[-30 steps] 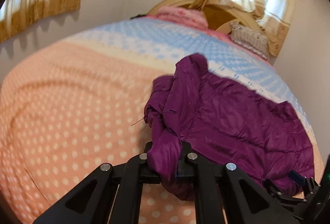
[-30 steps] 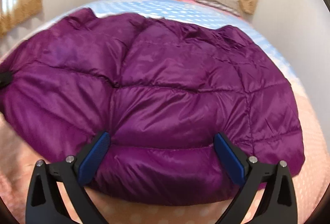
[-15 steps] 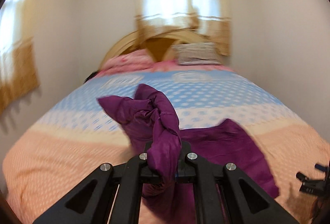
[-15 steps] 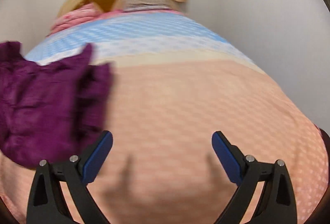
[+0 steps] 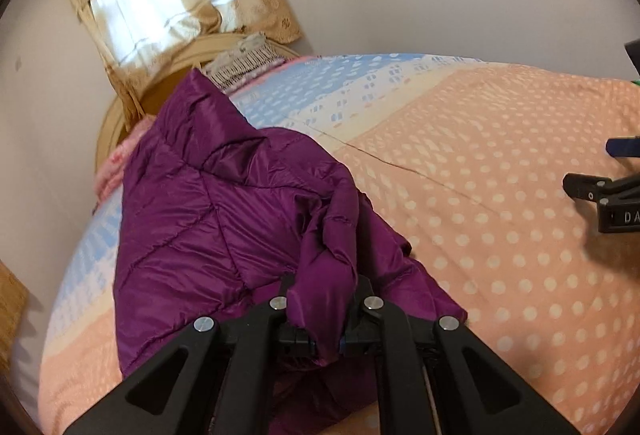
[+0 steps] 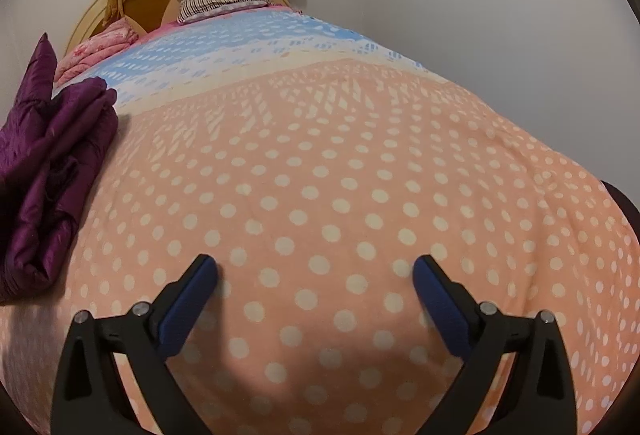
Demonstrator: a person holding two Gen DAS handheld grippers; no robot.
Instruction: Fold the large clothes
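Left tongs (image 5: 325,319) clamp a fold of the purple down jacket (image 5: 208,227); right tongs (image 6: 316,295) gape wide and empty above the polka-dot bedspread (image 6: 360,163).

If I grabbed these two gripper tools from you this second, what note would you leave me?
Left gripper: shut on a bunched part of the purple puffer jacket.
Right gripper: open, empty, over the bare dotted bedspread, jacket off to its left.
Done: jacket partly doubled over on the bed, still lumpy.
Left: lay the held part down, smooth it, finish the folds.
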